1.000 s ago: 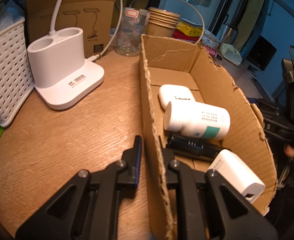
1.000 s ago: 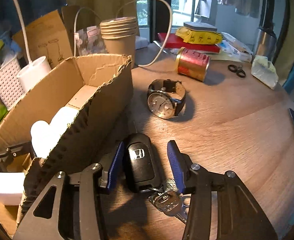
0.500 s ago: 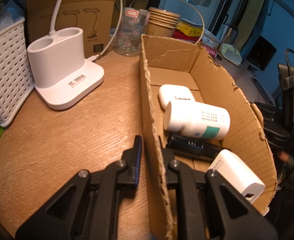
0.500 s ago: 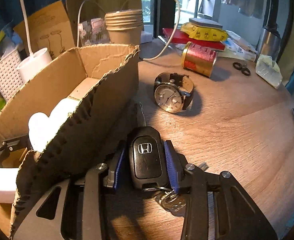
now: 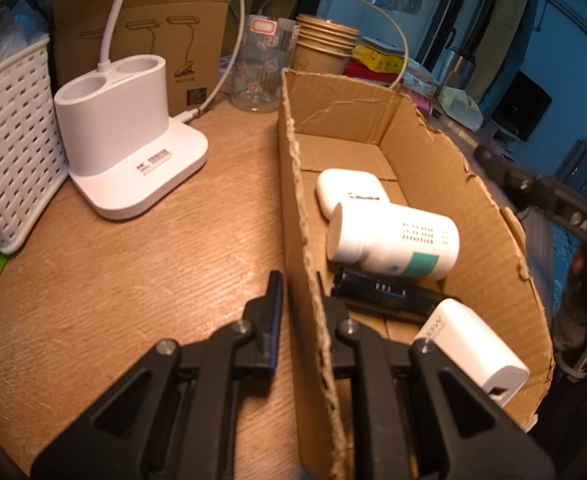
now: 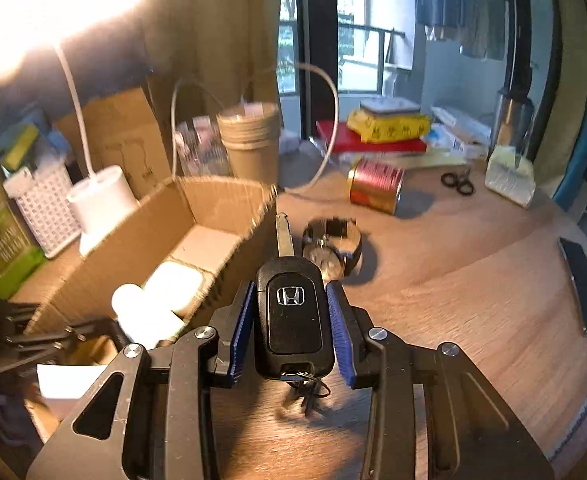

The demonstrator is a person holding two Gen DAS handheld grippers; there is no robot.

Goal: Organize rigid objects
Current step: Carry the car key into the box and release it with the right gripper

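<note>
My right gripper is shut on a black Honda car key and holds it above the table, blade forward, with keys dangling under it. The cardboard box lies just to its left. My left gripper is shut on the box's near side wall, one finger inside and one outside. In the box lie a white earbud case, a white pill bottle, a black device and a white charger.
A wristwatch lies on the table beyond the key. A red-gold can, scissors and a dark flat strip are on the right. A white lamp base, a white basket and stacked paper cups stand left and behind the box.
My right gripper has closed on the car key and lifted it off the table, up beside the box. My left gripper has held still on the box wall.
</note>
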